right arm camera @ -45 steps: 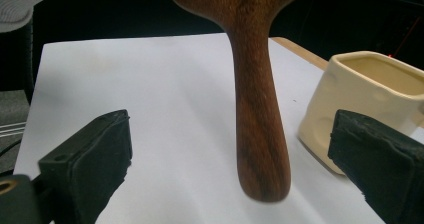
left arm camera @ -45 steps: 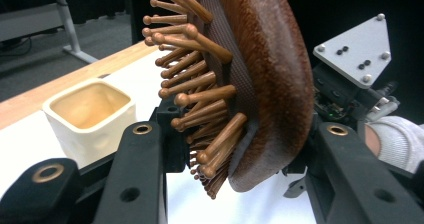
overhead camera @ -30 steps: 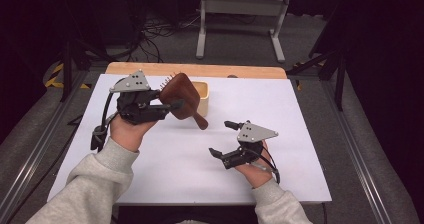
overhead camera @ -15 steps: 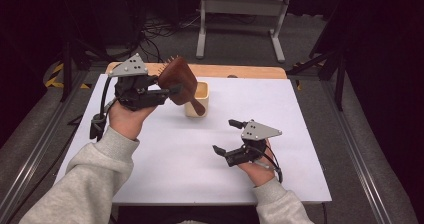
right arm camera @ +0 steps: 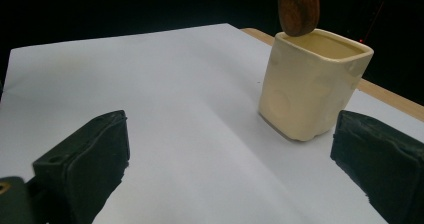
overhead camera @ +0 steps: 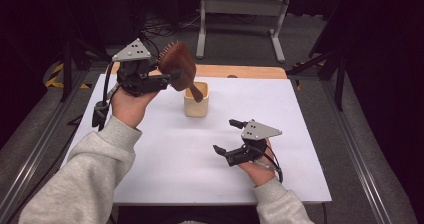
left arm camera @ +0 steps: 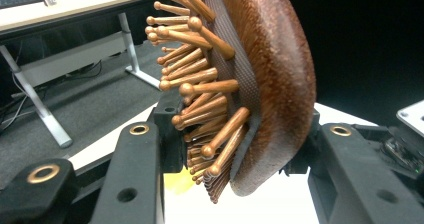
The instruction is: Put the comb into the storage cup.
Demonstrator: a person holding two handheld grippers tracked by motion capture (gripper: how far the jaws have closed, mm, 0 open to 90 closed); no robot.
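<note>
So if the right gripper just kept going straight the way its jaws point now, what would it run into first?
Most likely the cream cup. In the right gripper view it stands ahead of the open right gripper, offset toward one jaw, so that jaw might clip it rather than the cup passing between them. Bare white table lies before it; depth is uncertain.

One wooden hairbrush (overhead camera: 176, 64) is counted. One cream cup (overhead camera: 195, 100) is counted. Two grippers are counted: the left gripper (overhead camera: 172, 76) and the right gripper (overhead camera: 226, 136). One white table (overhead camera: 165, 154) is counted.
</note>
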